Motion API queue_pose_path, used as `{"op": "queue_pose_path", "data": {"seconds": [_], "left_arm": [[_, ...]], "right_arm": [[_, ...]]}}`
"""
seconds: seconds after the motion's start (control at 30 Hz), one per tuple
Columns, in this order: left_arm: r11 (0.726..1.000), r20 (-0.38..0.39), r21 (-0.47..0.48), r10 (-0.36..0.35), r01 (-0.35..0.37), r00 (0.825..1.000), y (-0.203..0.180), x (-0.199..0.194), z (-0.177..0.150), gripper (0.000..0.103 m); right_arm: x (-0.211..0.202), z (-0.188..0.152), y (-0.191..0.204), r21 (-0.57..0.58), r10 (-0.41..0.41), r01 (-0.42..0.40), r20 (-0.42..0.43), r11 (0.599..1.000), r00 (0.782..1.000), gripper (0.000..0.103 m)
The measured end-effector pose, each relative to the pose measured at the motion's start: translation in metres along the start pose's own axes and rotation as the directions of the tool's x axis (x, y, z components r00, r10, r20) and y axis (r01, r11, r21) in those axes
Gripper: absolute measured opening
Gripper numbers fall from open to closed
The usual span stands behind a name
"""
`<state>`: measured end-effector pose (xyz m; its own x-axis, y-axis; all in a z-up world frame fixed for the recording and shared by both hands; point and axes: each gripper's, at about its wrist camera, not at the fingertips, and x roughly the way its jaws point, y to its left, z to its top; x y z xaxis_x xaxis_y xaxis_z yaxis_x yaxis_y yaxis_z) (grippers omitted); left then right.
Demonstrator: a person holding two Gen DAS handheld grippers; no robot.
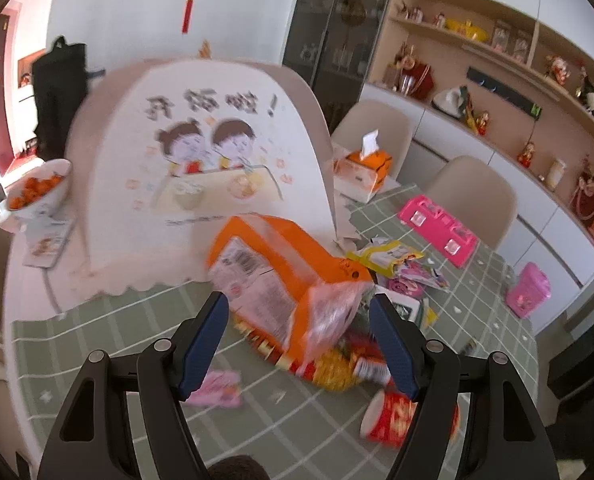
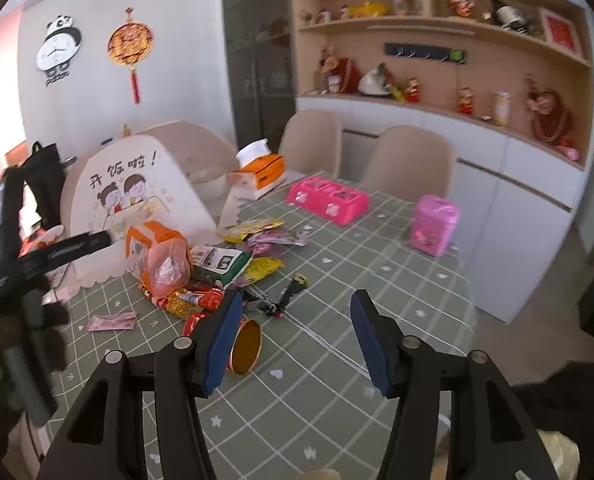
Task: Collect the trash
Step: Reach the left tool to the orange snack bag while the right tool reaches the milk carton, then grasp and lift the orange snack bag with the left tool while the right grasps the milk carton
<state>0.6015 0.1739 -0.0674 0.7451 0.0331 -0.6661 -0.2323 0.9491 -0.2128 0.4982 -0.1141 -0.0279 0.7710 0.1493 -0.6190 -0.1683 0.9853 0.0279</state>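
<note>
A green checked tablecloth (image 2: 377,288) is spread over the table. A domed food cover (image 1: 201,184) printed with two cartoon children is set at the far end, and a bowl of orange fruit (image 1: 37,192) is placed beside it. An orange tissue box (image 2: 263,168) is seen behind the cover. A pink toy case (image 2: 329,198) and a small pink bin (image 2: 435,224) are set apart near two beige chairs (image 2: 409,160). A panda clock (image 2: 59,50) is hung on the wall.
</note>
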Motion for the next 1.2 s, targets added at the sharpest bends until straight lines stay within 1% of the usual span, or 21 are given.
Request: {"op": "queue_pose_path", "data": {"seconds": [0.1,0.17,0.23,0.33,0.53,0.73,0.83,0.9,0.93,0.97,1.0,1.03,1.07,1.17,1.2], "left_arm": [[1.000,-0.034,-0.002,0.006,-0.006,0.999,-0.006,0.038,0.004,0.073],[0.999,-0.073,-0.051,-0.002,-0.002,0.997,0.001,0.063,0.007,0.073],[0.995,-0.094,-0.095,0.007,-0.015,0.996,0.013,0.083,0.008,0.073],[0.991,-0.121,-0.133,0.015,-0.031,0.993,0.022,0.096,0.005,0.073],[0.985,-0.186,-0.158,0.045,-0.076,0.981,0.038,0.104,-0.007,0.073],[0.971,-0.240,-0.231,0.011,-0.068,0.971,0.057,0.110,-0.016,0.073],[0.969,-0.271,-0.233,0.021,-0.087,0.962,0.061,0.115,-0.020,0.073],[0.968,-0.299,-0.240,0.000,-0.075,0.954,0.061,0.120,-0.024,0.073],[0.966,-0.316,-0.252,-0.017,-0.066,0.949,0.063,0.121,-0.027,0.072],[0.964,-0.320,-0.259,-0.025,-0.062,0.947,0.063,0.121,-0.029,0.067],[0.963,-0.320,-0.263,-0.029,-0.059,0.947,0.063,0.119,-0.030,0.065],[0.965,-0.314,-0.257,-0.029,-0.055,0.949,0.063,0.115,-0.030,0.059],[0.967,-0.311,-0.249,-0.027,-0.054,0.950,0.062,0.113,-0.030,0.050],[0.973,-0.304,-0.227,-0.033,-0.039,0.952,0.061,0.104,-0.029,0.040],[0.975,-0.303,-0.222,-0.040,-0.030,0.952,0.061,0.100,-0.029,0.038]], "right_arm": [[0.028,0.006,-0.008,-0.017,0.018,-0.019,-0.022,1.000,1.000,0.054],[0.051,0.011,-0.017,0.004,0.054,-0.054,-0.051,0.999,0.997,0.054],[0.070,0.015,-0.023,0.015,0.067,-0.066,-0.068,0.998,0.995,0.054],[0.094,0.020,-0.028,0.028,0.103,-0.101,-0.102,0.994,0.989,0.054],[0.117,0.029,-0.025,-0.014,0.144,-0.146,-0.121,0.989,0.982,0.054],[0.127,0.033,-0.015,-0.052,0.174,-0.181,-0.126,0.982,0.977,0.054],[0.129,0.032,-0.011,-0.057,0.184,-0.192,-0.131,0.980,0.974,0.054],[0.129,0.030,-0.010,-0.061,0.185,-0.194,-0.133,0.979,0.974,0.054],[0.129,0.029,-0.009,-0.064,0.184,-0.194,-0.136,0.979,0.974,0.054],[0.130,0.027,-0.008,-0.066,0.181,-0.192,-0.140,0.979,0.973,0.054],[0.130,0.026,-0.007,-0.067,0.179,-0.190,-0.146,0.979,0.973,0.054],[0.131,0.025,-0.006,-0.067,0.178,-0.189,-0.149,0.980,0.973,0.054],[0.131,0.024,-0.005,-0.067,0.178,-0.190,-0.152,0.979,0.972,0.054],[0.132,0.022,0.000,-0.080,0.187,-0.201,-0.160,0.976,0.969,0.054],[0.133,0.022,0.002,-0.088,0.193,-0.209,-0.162,0.974,0.968,0.054]]}}
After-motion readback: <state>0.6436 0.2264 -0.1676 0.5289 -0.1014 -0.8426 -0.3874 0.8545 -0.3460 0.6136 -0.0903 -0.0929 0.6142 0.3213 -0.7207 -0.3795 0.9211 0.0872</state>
